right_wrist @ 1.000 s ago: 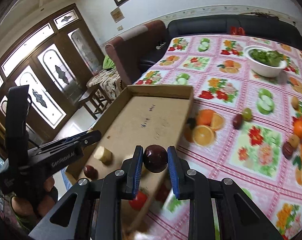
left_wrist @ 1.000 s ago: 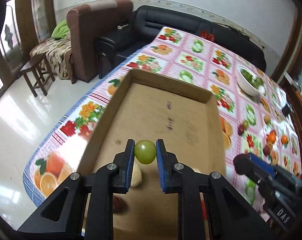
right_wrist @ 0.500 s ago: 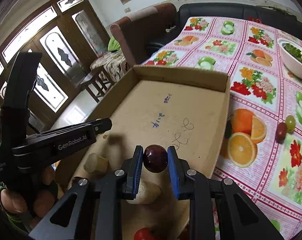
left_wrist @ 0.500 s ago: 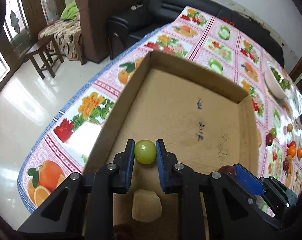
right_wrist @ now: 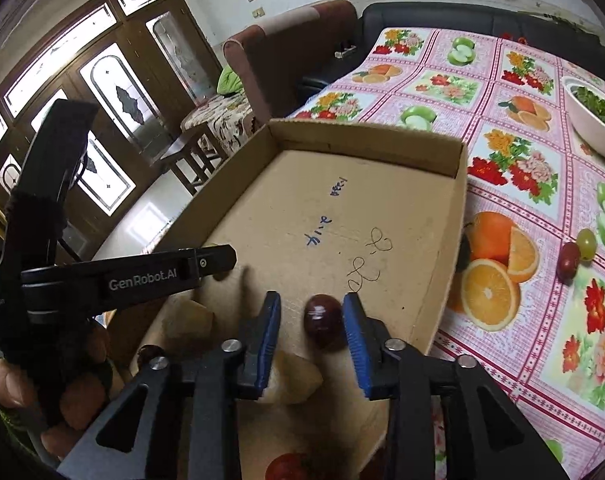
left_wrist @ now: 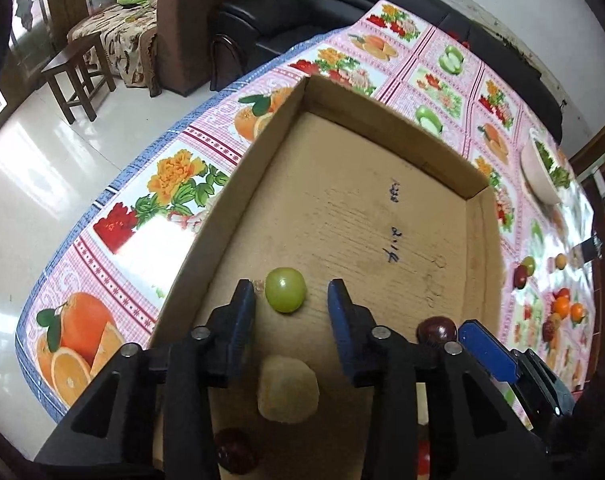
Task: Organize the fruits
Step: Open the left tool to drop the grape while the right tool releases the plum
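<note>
In the left wrist view the left gripper [left_wrist: 291, 300] has just been opening; the green grape [left_wrist: 285, 289] lies free between its jaws on the box [left_wrist: 386, 224] floor. In the right wrist view the right gripper [right_wrist: 311, 324] has just been opening too; the red fruit [right_wrist: 323, 318] sits in the box between its jaws, close to the right pad, contact unclear.

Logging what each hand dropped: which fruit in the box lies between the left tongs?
The green grape, the only green fruit in the cardboard box; the left tongs have just been opening and no longer press it.
</note>
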Tool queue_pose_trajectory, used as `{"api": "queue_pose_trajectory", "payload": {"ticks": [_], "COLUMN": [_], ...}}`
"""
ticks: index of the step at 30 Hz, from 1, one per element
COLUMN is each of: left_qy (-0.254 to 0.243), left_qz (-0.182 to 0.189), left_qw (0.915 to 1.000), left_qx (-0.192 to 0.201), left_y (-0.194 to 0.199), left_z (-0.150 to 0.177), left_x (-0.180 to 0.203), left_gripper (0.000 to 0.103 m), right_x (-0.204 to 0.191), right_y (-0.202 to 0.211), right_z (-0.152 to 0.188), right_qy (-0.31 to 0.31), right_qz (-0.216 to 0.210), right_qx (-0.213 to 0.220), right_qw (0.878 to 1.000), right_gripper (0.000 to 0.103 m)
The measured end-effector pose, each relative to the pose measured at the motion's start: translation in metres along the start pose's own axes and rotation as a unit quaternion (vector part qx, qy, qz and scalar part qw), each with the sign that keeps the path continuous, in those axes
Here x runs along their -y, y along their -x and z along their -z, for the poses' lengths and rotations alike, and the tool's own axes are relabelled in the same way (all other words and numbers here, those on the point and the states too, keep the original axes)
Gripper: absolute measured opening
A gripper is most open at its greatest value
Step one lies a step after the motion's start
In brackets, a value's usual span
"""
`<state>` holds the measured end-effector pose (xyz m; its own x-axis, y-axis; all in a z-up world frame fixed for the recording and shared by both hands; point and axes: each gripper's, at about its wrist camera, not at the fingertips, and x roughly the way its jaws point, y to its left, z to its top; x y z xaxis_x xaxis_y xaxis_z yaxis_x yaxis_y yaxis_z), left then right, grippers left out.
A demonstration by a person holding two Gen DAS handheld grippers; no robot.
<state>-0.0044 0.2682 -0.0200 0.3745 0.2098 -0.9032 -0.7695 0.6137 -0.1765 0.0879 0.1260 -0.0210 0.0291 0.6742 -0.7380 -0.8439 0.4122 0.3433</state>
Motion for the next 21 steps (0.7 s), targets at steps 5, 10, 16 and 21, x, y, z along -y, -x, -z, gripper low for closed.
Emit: {"api": "queue_pose_trajectory", "payload": {"ticks": [5,10,16,21], "left_qy": [0.003,-0.011,-0.048,-0.079], "left_qz": [0.016,0.035,0.064,0.078], "left_qw": [0.9998,0.9990,0.9963,0.9934], "left_qx": [0.013,0.025,0.029,0.027], "left_y": [0.018,0.036,0.051,0.057], "left_z": [0.006,0.018,0.034,0.048], "left_x": [0.002,0.019,0.056,0.087], "left_gripper": [0.039,0.039,0.039,0.039], "right_x": [0.008,0.030,0.071,0.101], "right_y": [0.027,0.061,0.102,0.130], "right_z": [0.005,0.020,0.048,0.072], "right_qy": [-0.015,-0.039,-0.083,-0.118], "right_qz": [-0.004,0.005,0.031,0.053], "right_qx": [0.023,0.046,0.069,0.084], "right_qw": [1.000,0.998,0.994,0.988], "right_gripper": [0.040,0.045,0.045,0.045]}}
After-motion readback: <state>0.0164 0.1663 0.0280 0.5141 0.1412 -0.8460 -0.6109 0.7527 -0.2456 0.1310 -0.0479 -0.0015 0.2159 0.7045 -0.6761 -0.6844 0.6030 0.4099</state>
